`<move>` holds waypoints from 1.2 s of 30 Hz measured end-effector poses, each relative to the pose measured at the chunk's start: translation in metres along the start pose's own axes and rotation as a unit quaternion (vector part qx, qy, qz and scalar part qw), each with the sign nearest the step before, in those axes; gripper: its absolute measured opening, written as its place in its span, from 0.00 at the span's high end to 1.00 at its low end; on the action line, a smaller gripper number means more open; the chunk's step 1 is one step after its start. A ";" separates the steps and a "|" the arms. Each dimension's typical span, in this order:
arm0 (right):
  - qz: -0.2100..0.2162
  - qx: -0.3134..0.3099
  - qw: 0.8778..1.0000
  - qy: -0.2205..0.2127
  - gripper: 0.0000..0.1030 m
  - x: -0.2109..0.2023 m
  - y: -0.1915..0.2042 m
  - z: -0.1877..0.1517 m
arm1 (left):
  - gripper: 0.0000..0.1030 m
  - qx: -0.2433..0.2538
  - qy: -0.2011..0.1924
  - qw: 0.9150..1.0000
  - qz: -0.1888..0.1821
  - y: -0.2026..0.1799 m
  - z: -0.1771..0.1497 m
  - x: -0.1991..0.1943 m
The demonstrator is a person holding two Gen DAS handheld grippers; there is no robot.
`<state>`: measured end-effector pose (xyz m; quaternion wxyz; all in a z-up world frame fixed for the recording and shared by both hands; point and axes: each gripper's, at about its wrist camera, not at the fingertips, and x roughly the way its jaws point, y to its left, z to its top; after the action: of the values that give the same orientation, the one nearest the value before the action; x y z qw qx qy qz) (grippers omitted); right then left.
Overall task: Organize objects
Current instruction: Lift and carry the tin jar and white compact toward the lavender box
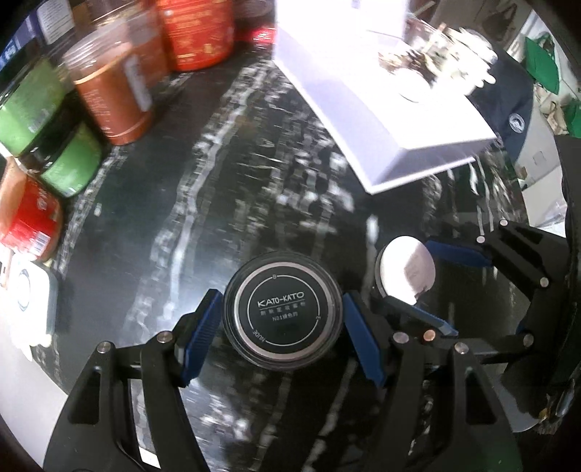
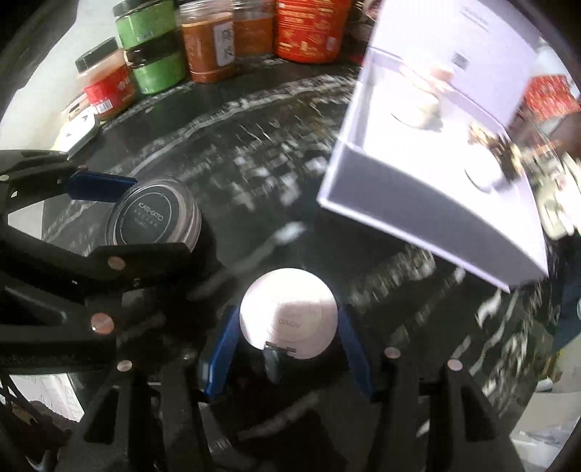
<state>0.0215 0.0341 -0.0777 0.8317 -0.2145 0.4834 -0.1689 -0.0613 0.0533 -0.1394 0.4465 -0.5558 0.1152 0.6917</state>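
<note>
My left gripper (image 1: 281, 325) is shut on a round black compact (image 1: 282, 311) with a KATO-KATO lid, blue pads pressing both its sides, held above the dark marbled table (image 1: 189, 218). My right gripper (image 2: 287, 348) is shut on a round white compact (image 2: 288, 314). In the left wrist view, the right gripper (image 1: 435, 287) with the white compact (image 1: 405, 267) hangs just to the right of the black one. The right wrist view shows the left gripper (image 2: 120, 214) with the black compact (image 2: 154, 216) at the left. A white open box (image 2: 428, 152) lies ahead at the right.
Jars line the table's far left edge: green ones (image 2: 154, 47), orange-brown ones (image 2: 208, 43), a red-labelled one (image 2: 109, 87) and a red tin (image 2: 312, 29). A small white device (image 1: 29, 290) lies at the left edge. A dark blue cap (image 1: 508, 98) sits past the box.
</note>
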 end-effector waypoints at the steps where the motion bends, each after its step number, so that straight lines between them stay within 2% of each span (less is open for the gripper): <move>1: -0.003 0.006 1.000 0.002 0.45 -0.001 -0.006 -0.007 | 0.35 0.003 0.001 1.000 -0.002 -0.006 -0.002 0.001; 4: 0.002 0.022 1.000 0.004 0.45 -0.002 -0.019 -0.018 | 0.35 0.009 0.002 1.000 -0.005 -0.025 -0.008 0.001; 9: 0.065 0.072 0.995 -0.013 0.44 -0.013 -0.033 -0.033 | 0.35 0.016 0.003 1.000 0.001 -0.043 -0.018 -0.001; 12: 0.081 0.088 0.993 -0.022 0.32 -0.010 -0.037 -0.034 | 0.35 0.007 0.006 1.000 0.001 -0.045 -0.019 -0.001; 14: 0.084 0.093 0.992 -0.022 0.30 -0.014 -0.037 -0.044 | 0.34 -0.009 0.016 1.000 -0.002 -0.042 -0.019 0.001; 17: 0.073 0.087 0.993 -0.028 0.29 -0.012 -0.031 -0.045 | 0.32 -0.027 0.025 0.999 -0.009 -0.040 -0.022 0.005; 22: 0.054 0.087 0.994 -0.040 0.29 -0.001 -0.026 -0.035 | 0.30 -0.024 0.021 0.999 -0.005 -0.040 -0.028 0.007; 27: 0.034 0.077 0.996 -0.040 0.29 -0.003 -0.025 -0.038 | 0.30 -0.032 0.017 0.999 -0.017 -0.038 -0.031 0.009; 32: 0.023 0.065 0.997 -0.041 0.29 -0.004 -0.023 -0.042 | 0.25 -0.012 0.002 1.000 -0.002 -0.043 -0.033 0.010; 36: 0.024 0.062 0.997 -0.042 0.32 -0.005 -0.024 -0.044 | 0.25 -0.001 0.003 1.000 0.004 -0.048 -0.032 0.011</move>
<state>-0.0209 0.0073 -0.0810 0.8670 -0.1574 0.4414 -0.1696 -0.0042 0.0651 -0.1446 0.4428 -0.5579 0.1181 0.6919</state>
